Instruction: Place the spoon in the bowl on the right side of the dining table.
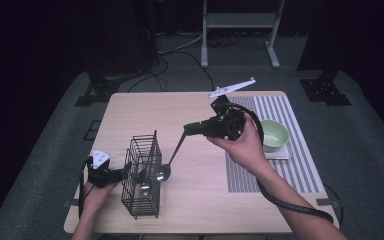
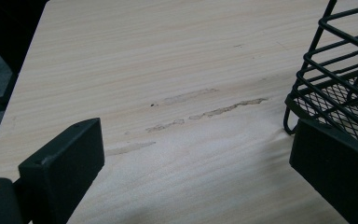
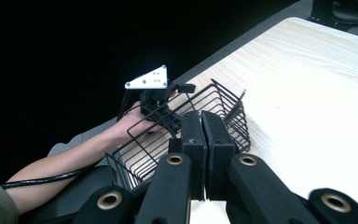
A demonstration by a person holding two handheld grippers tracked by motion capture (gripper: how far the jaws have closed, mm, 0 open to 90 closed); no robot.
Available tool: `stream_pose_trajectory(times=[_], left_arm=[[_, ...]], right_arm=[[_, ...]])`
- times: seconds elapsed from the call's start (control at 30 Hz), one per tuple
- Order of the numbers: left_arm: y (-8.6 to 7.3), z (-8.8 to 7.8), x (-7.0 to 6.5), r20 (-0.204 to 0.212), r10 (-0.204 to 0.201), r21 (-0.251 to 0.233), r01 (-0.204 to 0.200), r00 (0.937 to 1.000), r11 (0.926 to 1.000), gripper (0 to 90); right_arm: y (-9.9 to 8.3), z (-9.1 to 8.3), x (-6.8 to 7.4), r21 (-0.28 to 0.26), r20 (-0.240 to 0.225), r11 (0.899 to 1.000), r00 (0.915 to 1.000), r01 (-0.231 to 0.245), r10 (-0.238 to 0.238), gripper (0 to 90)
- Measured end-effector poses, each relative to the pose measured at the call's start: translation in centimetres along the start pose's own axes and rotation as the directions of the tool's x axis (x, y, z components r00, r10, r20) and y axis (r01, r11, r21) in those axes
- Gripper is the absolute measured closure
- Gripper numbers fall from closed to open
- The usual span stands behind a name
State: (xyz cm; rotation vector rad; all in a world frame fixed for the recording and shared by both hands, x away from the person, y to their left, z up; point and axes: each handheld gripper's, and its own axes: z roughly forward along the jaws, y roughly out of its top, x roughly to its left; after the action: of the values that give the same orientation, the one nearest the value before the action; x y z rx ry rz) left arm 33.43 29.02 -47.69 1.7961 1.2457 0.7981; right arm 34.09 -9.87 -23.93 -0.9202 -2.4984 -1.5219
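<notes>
Wood-grain desk point(image 1: 195, 205), pale, carries all items we list here.

Item 1: black wire basket point(image 1: 142, 175), upright at the desk's left-front area. In the high view we see 1 spoon bowl point(image 1: 145, 188) inside it, low in the frame.

Item 2: metal spoon point(image 1: 163, 172), held at the top of its dark handle by the right gripper point(image 1: 192, 128). It hangs slanting down to the left, its bowl just beside the basket's right wall; we cannot tell whether it touches the wire. In the right gripper view the fingers point(image 3: 193, 140) are clenched together, pad against pad; the handle between them is hidden from that camera.

Item 3: left gripper point(image 1: 125, 171), held in the person's left hand point(image 1: 97, 192) at the basket's left side. In the left gripper view its 2 fingers point(image 2: 60, 172) stand spread wide, released, grasping nothing; the right-hand one sits just beside the basket's lower corner, bare desk between them. A grey three-cornered plate point(image 1: 100, 159) tops this gripper.

Item 4: green bowl point(image 1: 274, 135), on a small pale square tray point(image 1: 282, 153), well to the right.

Item 5: grey-and-white striped mat point(image 1: 300, 165), under the tray, covering the desk's right portion.

Item 6: black cable point(image 1: 290, 202), trailing from the right gripper along the person's forearm.
</notes>
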Motion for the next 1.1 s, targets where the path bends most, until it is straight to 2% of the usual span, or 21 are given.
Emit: stream_pose_trajectory(times=[0.7, 1.1], left_arm=[[0.0, 0.0, 0.0, 0.001, -0.001, 0.000, 0.001, 1.0000, 1.0000, 2.2], [0.0, 0.0, 0.0, -0.001, -0.001, -0.002, 0.001, 1.0000, 1.0000, 2.1]], right_arm=[[-2.4, -1.4, -2.9, -0.001, 0.053, 0.998, 0.9968, -0.060, 0.060, 88.6], [-4.1, -2.4, -5.1, -0.010, 0.087, 0.993, 0.9895, -0.115, 0.116, 88.6]])
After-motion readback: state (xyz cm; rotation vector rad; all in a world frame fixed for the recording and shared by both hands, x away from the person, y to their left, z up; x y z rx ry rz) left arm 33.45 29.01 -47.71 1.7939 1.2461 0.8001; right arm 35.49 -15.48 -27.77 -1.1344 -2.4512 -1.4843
